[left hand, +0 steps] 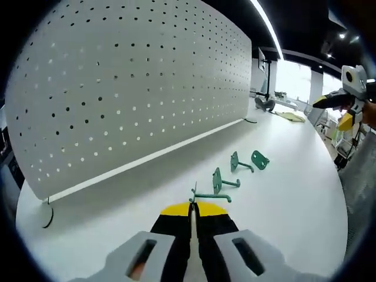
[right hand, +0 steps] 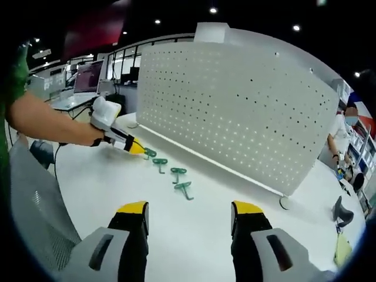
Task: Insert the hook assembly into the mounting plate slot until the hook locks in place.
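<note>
A tall white pegboard stands upright on the white table. In front of it, several green hooks lie in a row. My left gripper is shut, and the nearest green hook sits right at its yellow tips, low on the table. Beyond it lie three more hooks. In the right gripper view the left gripper is held by a hand at the row's far end, on the end hook. My right gripper hangs open and empty, well back from the hooks.
The pegboard's round foot and a black cable sit at its ends. A black object and a yellow-green item lie past the board. A mesh chair stands at the table's edge; another person is far off.
</note>
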`<state>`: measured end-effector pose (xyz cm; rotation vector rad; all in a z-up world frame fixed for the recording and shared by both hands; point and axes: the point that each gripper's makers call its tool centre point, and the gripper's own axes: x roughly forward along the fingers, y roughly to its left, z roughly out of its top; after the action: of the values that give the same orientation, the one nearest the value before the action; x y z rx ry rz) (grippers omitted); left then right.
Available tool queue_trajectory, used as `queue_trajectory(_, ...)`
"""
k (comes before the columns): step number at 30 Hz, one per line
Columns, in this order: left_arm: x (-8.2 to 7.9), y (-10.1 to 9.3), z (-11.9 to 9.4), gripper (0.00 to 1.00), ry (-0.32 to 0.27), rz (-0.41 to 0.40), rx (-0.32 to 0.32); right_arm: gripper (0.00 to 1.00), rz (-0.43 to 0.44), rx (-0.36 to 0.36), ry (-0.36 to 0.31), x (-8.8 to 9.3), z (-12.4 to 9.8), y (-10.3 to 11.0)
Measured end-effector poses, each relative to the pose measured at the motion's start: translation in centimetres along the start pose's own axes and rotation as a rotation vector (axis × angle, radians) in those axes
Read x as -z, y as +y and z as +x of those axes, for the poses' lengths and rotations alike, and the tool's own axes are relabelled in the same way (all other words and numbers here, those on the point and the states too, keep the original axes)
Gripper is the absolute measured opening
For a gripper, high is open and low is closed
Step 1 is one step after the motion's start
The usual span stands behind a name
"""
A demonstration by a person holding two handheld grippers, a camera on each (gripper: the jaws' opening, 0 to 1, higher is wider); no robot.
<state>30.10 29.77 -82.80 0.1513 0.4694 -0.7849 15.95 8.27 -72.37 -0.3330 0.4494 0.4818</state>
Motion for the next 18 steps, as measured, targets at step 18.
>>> queue_trajectory(18, -1.2, -0.9, -1.6, 0.02, -0.019, -0.016, 0.007, 0.33, -0.061, -0.044, -0.047, -1.6, 0.2, 0.9)
